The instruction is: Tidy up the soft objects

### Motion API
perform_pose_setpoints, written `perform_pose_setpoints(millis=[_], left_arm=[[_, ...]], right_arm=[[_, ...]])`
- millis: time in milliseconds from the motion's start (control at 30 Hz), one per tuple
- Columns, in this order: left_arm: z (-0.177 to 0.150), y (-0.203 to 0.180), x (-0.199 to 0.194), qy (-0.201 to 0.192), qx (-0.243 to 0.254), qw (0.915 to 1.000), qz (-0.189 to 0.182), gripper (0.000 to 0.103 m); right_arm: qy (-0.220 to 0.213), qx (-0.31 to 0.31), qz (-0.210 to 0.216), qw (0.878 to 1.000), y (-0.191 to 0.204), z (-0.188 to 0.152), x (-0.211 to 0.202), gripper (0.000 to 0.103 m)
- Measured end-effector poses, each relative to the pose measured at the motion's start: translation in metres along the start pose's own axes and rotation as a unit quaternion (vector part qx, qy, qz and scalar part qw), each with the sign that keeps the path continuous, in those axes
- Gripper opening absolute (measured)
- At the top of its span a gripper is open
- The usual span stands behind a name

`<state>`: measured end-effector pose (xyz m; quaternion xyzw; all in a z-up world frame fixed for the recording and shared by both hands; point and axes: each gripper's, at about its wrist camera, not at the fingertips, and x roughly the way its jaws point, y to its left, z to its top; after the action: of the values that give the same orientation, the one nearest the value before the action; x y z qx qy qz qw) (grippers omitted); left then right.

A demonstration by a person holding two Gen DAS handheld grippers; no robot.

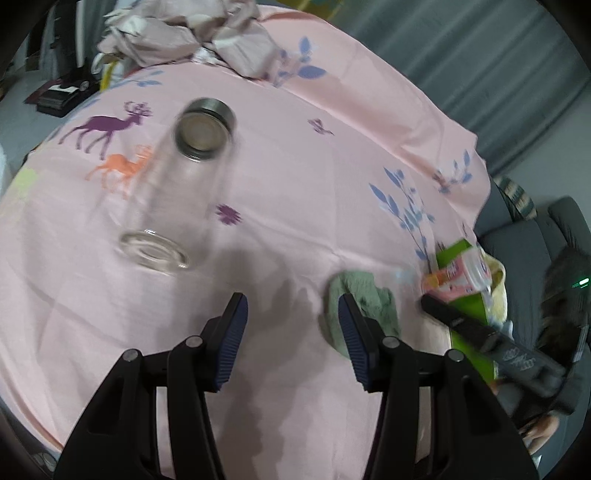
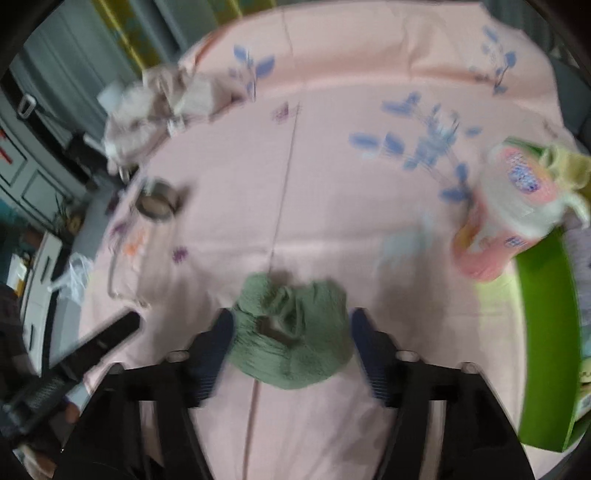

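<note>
Nearest the right wrist camera, the right gripper point(image 2: 290, 345) has its blue-padded fingers spread wide on either side of a crumpled sage-green knitted cloth point(image 2: 291, 332), which lies on the pink bedsheet printed with deer and blue leaves point(image 2: 317, 177); whether the pads touch the cloth cannot be told through the blur, but they are not closed on it. The left gripper point(image 1: 291, 332) is also wide apart and holds nothing, over bare sheet, with the same green cloth point(image 1: 364, 302) just beside its right finger. By my reading the tidying is at an early stage: the green cloth is not yet picked up, and a heap of pale mauve crumpled fabric point(image 1: 184, 33) sits unsorted at the far edge of the sheet. To the right stands a bright green open box point(image 2: 546, 325), with a pink-and-white wrapped roll of tissue point(image 2: 506, 206) at its near end and a pale yellow soft item point(image 2: 565, 166) behind that, so some things may already be put away. Farther left, a clear glass jar with a metal rim point(image 1: 173, 192) stands on the sheet. Beyond are grey curtains point(image 1: 480, 66) and dim furniture.
</note>
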<state>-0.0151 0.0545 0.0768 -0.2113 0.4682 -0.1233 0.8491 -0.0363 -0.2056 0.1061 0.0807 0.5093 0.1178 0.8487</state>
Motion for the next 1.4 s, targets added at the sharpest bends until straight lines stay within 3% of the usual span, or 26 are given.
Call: perform_pose_setpoints(millis=[67,167,233,433,533,667,733,867,967,1033,1133,1200,1400], left_arm=[[-0.002,-0.005,0.004,0.005,0.007,1.0000,-0.004,0.052],[-0.006,-0.013,0.011,0.013,0.019,0.9996,-0.017,0.062],[-0.010,-0.020,0.018,0.022,0.030,0.9989,-0.030,0.068],[-0.022,-0.033,0.047,0.060,0.038,0.9966,-0.040,0.066],[-0.026,-0.038,0.057,0.065,0.046,0.9960,-0.039,0.056],[-0.030,-0.039,0.072,0.087,0.044,0.9945,-0.040,0.040],[-0.031,-0.040,0.078,0.088,0.043,0.9945,-0.037,0.038],[-0.031,-0.039,0.081,0.089,0.034,0.9942,-0.049,0.032],[-0.031,-0.041,0.081,0.087,0.043,0.9941,-0.048,0.030],[-0.032,-0.042,0.082,0.088,0.044,0.9937,-0.053,0.027],[-0.033,-0.044,0.084,0.087,0.048,0.9931,-0.062,0.026],[-0.033,-0.043,0.084,0.086,0.046,0.9931,-0.064,0.024],[-0.035,-0.050,0.068,0.057,0.067,0.9938,-0.068,0.016]], right_arm=[[-0.018,0.007,0.005,1.000,-0.004,0.001,-0.012,0.073],[-0.022,0.026,0.035,0.999,-0.014,0.002,-0.020,0.074],[-0.007,0.036,0.056,0.998,-0.016,0.003,-0.013,0.075],[0.048,0.056,0.085,0.994,-0.016,-0.003,0.015,0.075],[0.071,0.058,0.091,0.992,-0.013,-0.007,0.029,0.075],[0.079,0.060,0.056,0.993,-0.015,-0.010,0.043,0.075],[0.071,0.069,0.034,0.994,-0.019,-0.010,0.045,0.075],[0.061,0.078,0.034,0.995,-0.028,-0.008,0.051,0.074],[0.095,0.083,0.063,0.990,-0.027,-0.010,0.068,0.062],[0.090,0.076,0.075,0.990,-0.024,-0.010,0.069,0.060],[0.111,0.090,0.131,0.981,-0.023,-0.011,0.077,0.049],[0.110,0.080,0.128,0.982,-0.019,-0.013,0.078,0.045],[0.110,0.080,0.160,0.978,-0.014,-0.016,0.073,0.044]])
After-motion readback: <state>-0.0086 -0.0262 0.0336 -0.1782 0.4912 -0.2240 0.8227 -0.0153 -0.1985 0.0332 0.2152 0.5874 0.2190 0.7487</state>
